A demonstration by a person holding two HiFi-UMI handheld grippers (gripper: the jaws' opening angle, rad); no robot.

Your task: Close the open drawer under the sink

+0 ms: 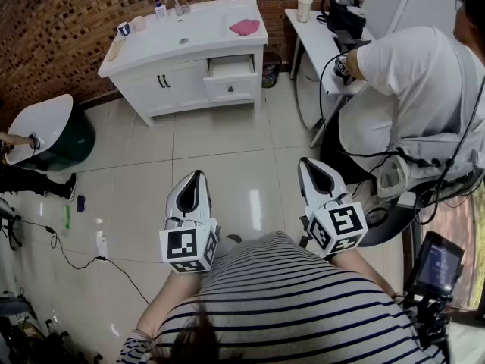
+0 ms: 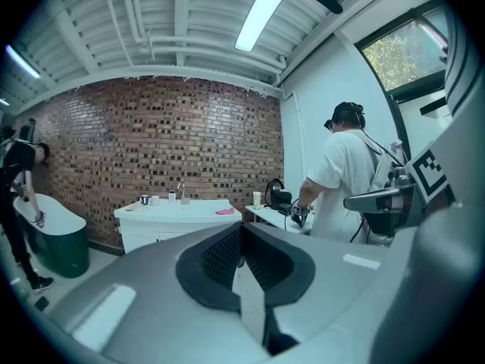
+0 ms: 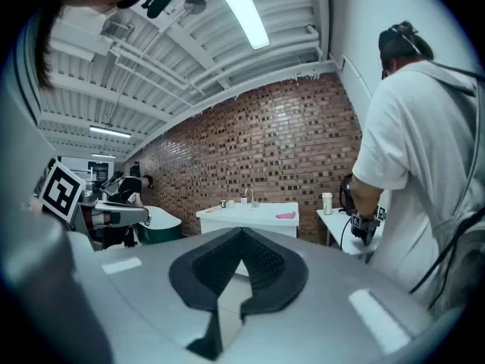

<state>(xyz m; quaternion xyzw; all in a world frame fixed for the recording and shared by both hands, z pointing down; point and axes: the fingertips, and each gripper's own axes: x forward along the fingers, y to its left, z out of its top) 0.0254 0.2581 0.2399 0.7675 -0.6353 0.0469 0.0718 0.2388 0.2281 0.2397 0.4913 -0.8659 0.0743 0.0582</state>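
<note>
The white sink cabinet (image 1: pixel 170 78) stands against the brick wall, far across the tiled floor. Its upper right drawer (image 1: pixel 231 67) is pulled out. In the head view my left gripper (image 1: pixel 198 174) and right gripper (image 1: pixel 306 161) hang side by side in front of my striped shirt, both pointing at the cabinet and well short of it. Both are shut and hold nothing. The cabinet (image 2: pixel 178 212) shows small beyond my left gripper (image 2: pixel 241 226), and the same cabinet (image 3: pixel 250 217) beyond my right gripper (image 3: pixel 242 231). The jaws hide the drawer in both gripper views.
A person in a white shirt (image 1: pixel 424 89) stands at the right by a white table (image 1: pixel 314 32) with a cup (image 1: pixel 304 7). A green tub with a white basin (image 1: pixel 45 131) is at the left. A cable (image 1: pixel 76 260) lies on the floor. A pink cloth (image 1: pixel 244 26) lies on the counter.
</note>
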